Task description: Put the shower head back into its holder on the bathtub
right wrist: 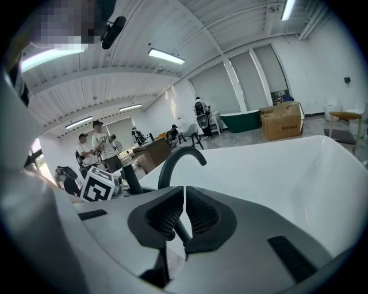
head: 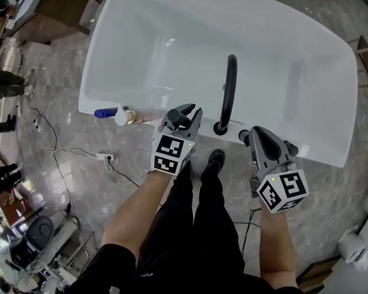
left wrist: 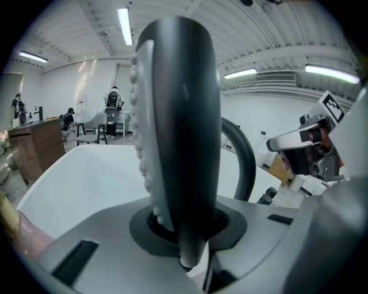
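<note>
The shower head (left wrist: 184, 132), a dark handle with a grey nozzle face, stands upright between my left gripper's (left wrist: 184, 232) jaws, which are shut on its stem. In the head view this left gripper (head: 185, 111) hovers at the near rim of the white bathtub (head: 325, 157), just left of the black arched faucet (head: 228, 84). My right gripper (head: 257, 136) sits at the rim right of the faucet base, beside a small black knob (head: 243, 137). Its pads (right wrist: 164, 215) meet, with nothing seen between them. I cannot pick out the holder itself.
A blue-capped bottle (head: 104, 113) and a tan bottle (head: 138, 116) lie on the tub rim left of my left gripper. A wooden cabinet (head: 56, 12) stands at the far left. A power strip (head: 105, 156) and cables lie on the marble floor. The person's shoe (head: 215, 159) is against the tub.
</note>
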The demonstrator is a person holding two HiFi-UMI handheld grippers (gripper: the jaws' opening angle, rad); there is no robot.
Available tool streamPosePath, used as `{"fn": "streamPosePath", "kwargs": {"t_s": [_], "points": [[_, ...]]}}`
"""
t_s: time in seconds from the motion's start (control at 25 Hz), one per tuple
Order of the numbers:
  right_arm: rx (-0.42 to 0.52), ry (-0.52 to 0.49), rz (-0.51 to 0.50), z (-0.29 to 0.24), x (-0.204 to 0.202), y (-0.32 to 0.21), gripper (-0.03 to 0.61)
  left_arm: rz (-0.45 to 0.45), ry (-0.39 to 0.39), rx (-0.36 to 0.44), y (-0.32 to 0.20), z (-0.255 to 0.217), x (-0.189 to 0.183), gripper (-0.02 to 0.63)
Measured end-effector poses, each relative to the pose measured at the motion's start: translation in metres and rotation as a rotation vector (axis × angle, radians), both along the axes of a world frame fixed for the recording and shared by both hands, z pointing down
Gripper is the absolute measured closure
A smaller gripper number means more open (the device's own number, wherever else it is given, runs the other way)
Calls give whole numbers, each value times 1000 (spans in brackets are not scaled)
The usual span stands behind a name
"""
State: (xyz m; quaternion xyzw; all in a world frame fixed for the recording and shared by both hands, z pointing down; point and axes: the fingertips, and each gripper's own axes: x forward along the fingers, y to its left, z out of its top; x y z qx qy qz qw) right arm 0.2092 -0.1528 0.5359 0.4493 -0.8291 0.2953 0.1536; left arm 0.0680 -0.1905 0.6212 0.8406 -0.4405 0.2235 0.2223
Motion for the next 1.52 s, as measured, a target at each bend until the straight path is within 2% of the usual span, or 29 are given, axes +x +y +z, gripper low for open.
{"fn": "streamPosePath", "kwargs": {"t_s": [0.28, 0.72, 1.12, 1.52], "points": [[7, -41, -3, 13, 0, 4, 554, 10, -29, -27, 5, 38, 1, 534], [-18, -44, -1, 31, -4, 14, 557, 41, -47, -32, 11, 63, 5, 531], [-25, -56, -3, 36, -13, 20, 560, 75, -44, -5, 17, 74, 12, 526], [-34, -68, 17, 40, -21, 30, 560, 139, -33, 33, 27, 65, 16, 492]]}}
